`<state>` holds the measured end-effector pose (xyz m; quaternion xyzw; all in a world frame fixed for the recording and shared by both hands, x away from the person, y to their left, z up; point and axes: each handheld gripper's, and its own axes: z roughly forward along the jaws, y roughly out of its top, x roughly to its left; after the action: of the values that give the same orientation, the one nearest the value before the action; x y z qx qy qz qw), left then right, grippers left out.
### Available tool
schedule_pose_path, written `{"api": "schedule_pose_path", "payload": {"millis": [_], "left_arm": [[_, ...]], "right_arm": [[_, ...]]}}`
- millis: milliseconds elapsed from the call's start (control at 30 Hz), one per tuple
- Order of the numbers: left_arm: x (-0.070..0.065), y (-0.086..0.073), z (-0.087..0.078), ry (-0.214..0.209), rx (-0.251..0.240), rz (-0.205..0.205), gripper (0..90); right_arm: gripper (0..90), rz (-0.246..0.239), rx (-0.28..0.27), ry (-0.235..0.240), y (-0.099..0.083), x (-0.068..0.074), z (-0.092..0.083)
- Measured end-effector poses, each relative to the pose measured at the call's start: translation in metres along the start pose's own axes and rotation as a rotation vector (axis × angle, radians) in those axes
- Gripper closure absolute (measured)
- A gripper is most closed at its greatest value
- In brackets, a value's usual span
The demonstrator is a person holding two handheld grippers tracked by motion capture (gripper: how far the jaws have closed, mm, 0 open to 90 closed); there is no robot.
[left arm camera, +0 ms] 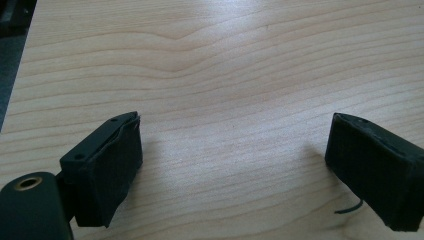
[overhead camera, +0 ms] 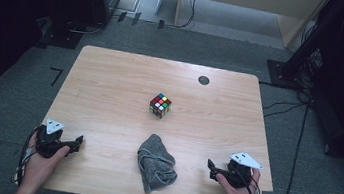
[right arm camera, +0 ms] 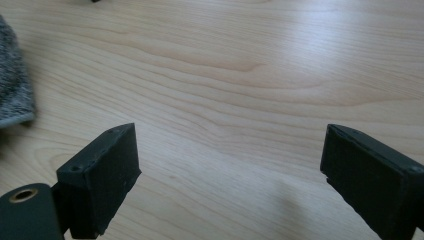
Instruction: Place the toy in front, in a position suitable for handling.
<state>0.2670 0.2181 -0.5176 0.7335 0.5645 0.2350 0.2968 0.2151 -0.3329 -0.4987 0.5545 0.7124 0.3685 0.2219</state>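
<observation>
- Two tools, left tool (overhead camera: 77,141) and right tool (overhead camera: 211,166), both spread and empty, low on the table (overhead camera: 113,69).
- Grey cloth (overhead camera: 155,163) between them, long axis front-to-back, roughly equidistant.
- Puzzle cube (overhead camera: 160,104) farther back, centred.

Table (overhead camera: 110,94): pale wood with wavy brown grain, plus a dark grey round spot (overhead camera: 204,80) near its far right edge. Puzzle cube (overhead camera: 160,105) mid-table: black frame, stickers in red, blue, green, yellow, orange and white; cloth (overhead camera: 156,164) at the near edge: mottled grey. Left gripper (overhead camera: 74,143) and right gripper (overhead camera: 212,169): black, each topped by a light grey plate; floor (overhead camera: 18,102): dark grey.
</observation>
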Motion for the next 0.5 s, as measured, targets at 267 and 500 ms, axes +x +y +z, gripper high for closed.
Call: {"api": "schedule_pose_path", "payload": {"millis": [267,500], "left_arm": [[0.000,0.000,0.000,0.000,0.000,0.000,8.6],[0.000,0.000,0.000,0.000,0.000,0.000,8.6]], "right_arm": [[8.4,-0.024,-0.015,0.050,0.006,0.021,0.002],[8.6,-0.031,-0.036,0.086,0.011,0.039,0.002]]}}
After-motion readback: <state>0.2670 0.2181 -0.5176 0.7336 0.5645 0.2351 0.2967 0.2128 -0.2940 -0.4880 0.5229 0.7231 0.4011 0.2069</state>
